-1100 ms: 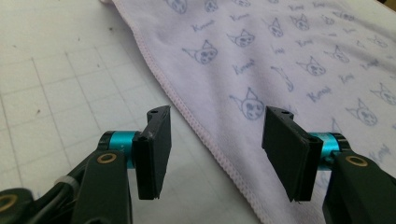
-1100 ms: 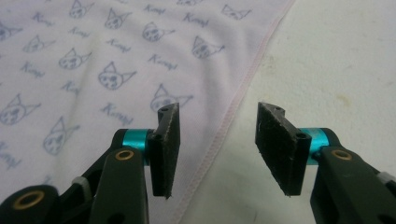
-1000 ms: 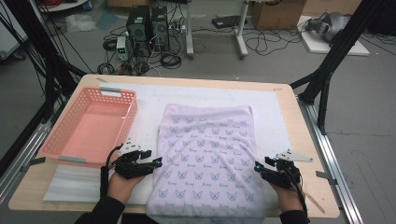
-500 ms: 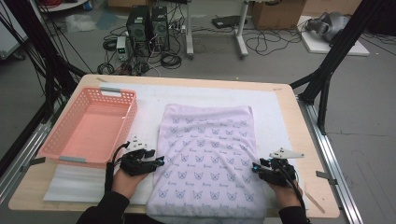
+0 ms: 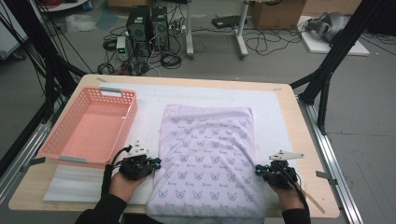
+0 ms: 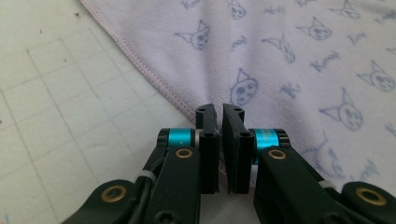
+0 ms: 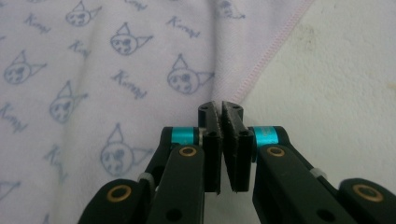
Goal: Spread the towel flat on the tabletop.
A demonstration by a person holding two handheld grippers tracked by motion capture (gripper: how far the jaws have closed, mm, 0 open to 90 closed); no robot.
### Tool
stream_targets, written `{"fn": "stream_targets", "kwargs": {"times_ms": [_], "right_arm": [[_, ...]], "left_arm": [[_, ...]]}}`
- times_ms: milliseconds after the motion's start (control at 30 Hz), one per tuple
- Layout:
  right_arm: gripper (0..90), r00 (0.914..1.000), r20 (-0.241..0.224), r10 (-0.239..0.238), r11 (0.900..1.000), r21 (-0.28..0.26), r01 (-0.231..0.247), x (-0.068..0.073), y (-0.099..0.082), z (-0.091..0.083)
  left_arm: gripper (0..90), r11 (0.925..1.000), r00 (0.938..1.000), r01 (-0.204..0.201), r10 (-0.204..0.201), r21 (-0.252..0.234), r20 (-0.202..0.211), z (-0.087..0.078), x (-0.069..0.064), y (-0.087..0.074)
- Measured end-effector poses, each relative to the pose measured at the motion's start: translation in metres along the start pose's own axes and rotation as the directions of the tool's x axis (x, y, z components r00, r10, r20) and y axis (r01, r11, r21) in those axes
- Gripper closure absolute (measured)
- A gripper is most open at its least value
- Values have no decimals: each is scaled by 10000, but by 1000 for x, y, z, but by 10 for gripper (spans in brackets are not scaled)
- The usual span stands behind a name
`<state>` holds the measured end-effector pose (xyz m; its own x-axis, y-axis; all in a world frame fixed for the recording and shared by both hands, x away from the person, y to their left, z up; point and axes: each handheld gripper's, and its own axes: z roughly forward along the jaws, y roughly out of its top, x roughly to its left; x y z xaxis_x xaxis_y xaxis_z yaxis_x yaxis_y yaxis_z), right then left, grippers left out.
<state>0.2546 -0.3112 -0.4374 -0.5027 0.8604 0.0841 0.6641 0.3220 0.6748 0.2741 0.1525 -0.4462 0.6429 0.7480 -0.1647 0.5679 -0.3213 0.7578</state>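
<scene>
- In the middle of the table, on a white mat, a lilac cloth printed with small blue cat faces is lying flat, its near end reaching the table's front edge.
- At the cloth's left hem, the left gripper is sitting low with its jaws pressed together after just closing; in the left gripper view the tips are meeting right at the stitched edge, though whether any cloth is caught between them I cannot tell.
- At the right hem, the right gripper is doing the same, its jaws having just closed to a thin slit; in the right gripper view the tips are sitting against the pink-stitched border, and a pinch of cloth cannot be confirmed.
- Both hands are coming in from the near edge, one on each side of the cloth.
- To the left, well apart from the cloth, a pink basket is standing on the mat.
</scene>
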Motion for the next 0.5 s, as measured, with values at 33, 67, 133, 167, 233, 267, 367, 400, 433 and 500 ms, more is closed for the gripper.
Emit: {"fn": "stream_targets", "kwargs": {"times_ms": [33, 67, 133, 167, 233, 267, 367, 400, 433, 500], "right_arm": [[866, 10000, -76, 43, 10000, 59, -43, -1, -2, -3], [867, 9999, -102, 28, 10000, 93, -27, -1, -3, -5], [867, 9999, -135, 58, 9999, 132, -56, -2, -6, -10], [867, 9996, -257, 109, 9998, 141, -106, -3, -7, -12], [867, 9994, -330, 71, 9998, 203, -64, -4, -11, -15], [867, 9992, -372, 128, 9995, 297, -117, -4, -13, -16], [867, 9989, -452, 82, 9990, 435, -62, -3, -17, -21], [867, 9987, -497, 64, 9987, 502, -39, -3, -19, -23], [867, 9986, -529, 15, 9984, 561, 15, -2, -20, -25], [868, 9979, -653, 40, 9974, 724, 8, 0, -23, -29]], "left_arm": [[849, 10000, 10000, -21, 21, 70, 77, -2, 1, -1], [849, 10000, 9999, 63, -64, 44, 134, -4, 2, -2], [849, 9999, 9997, 129, -131, 78, 209, -9, 3, -4], [848, 9998, 9996, 175, -176, 82, 235, -11, 3, -5], [848, 9996, 9991, 234, -240, 157, 346, -13, 2, -8], [848, 9995, 9990, 189, -198, 236, 412, -14, 1, -9], [848, 9994, 9983, 97, -115, 328, 567, -19, -1, -12], [848, 9993, 9981, 61, -84, 376, 605, -21, -2, -13], [848, 9991, 9975, 132, -159, 392, 687, -23, -3, -14], [848, 9987, 9966, -15, -27, 510, 821, -27, -5, -17]]}}
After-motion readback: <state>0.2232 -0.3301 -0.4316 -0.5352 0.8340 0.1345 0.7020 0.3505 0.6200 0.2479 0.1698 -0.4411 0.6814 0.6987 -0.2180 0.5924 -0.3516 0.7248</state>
